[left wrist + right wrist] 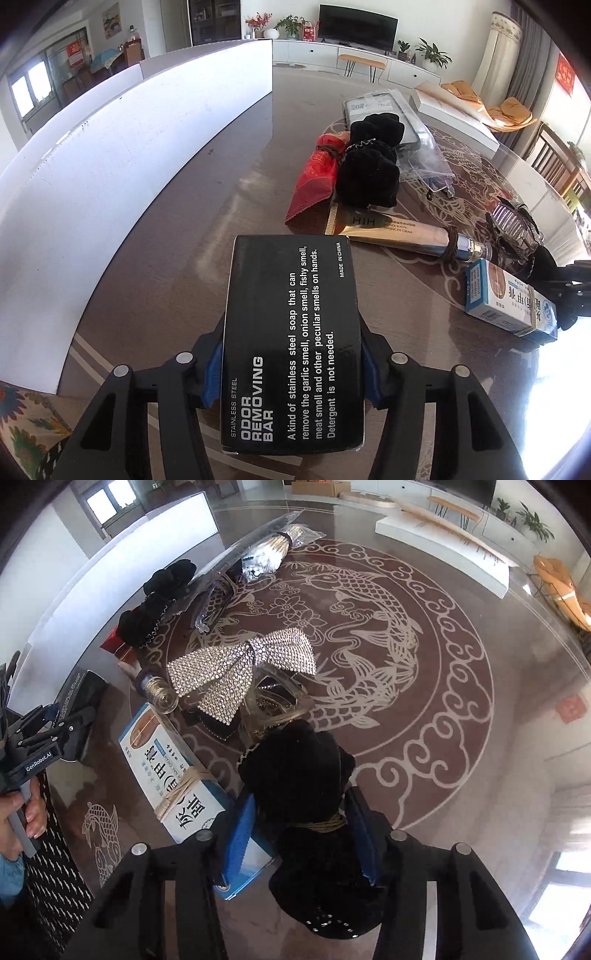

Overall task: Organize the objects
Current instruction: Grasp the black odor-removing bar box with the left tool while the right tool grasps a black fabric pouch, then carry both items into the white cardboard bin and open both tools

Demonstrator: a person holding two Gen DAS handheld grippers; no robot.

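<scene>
My left gripper is shut on a black box printed "Odor Removing Bar", held above the round table. The same gripper and box show at the left of the right wrist view. My right gripper is shut on a black velvet hair piece tied with gold cord. Beside it lie a blue-and-white box, a rhinestone bow clip and a gold tube.
A red packet, a black scrunchie and clear plastic packets lie further back. A white board stands along the table's left edge. A flat white box lies at the far side.
</scene>
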